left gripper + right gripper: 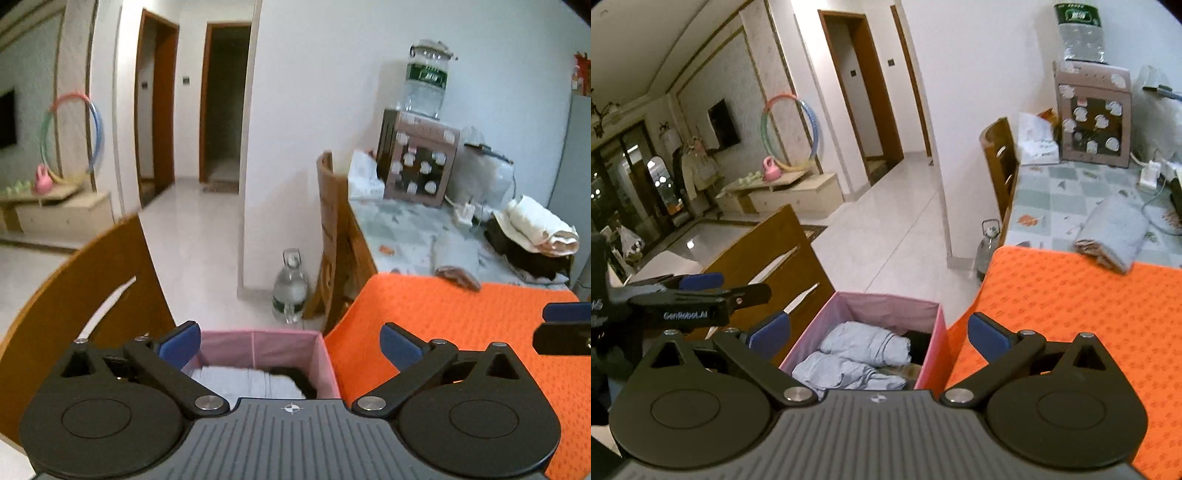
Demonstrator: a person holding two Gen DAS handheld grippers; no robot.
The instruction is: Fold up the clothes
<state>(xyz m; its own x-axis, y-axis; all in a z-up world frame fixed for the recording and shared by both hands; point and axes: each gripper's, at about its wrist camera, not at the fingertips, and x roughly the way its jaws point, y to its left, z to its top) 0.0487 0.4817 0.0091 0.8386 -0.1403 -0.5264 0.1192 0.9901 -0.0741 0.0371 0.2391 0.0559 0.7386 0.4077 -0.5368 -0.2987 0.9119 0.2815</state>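
Above the pink bin [886,317], both grippers are held raised and tilted downward, side by side. The left gripper [291,343] is spread to its full width with nothing between the blue pads [181,341]; the right gripper [879,338] is likewise wide open and empty. In the right wrist view the left gripper is seen from the side, just left of the bin and in front of the chair [768,254].

Inside the bin, pale blue clothes [857,354] lie bundled, with something dark beside them toward the mat side. Right of the bin, an orange mat [1089,314] is spread bare over the table [1056,192]. At the mat's far edge a folded grey garment [1112,236] rests, and further folded pieces [535,229] are stacked beyond it in the left wrist view.

The step in hand is judged to be the gap between garments: one piece appears finished, and nothing is held. A fresh garment would next have to be taken from the bin, so the open jaws must be lowered into it, closed on cloth, and the piece carried onto the mat for spreading.
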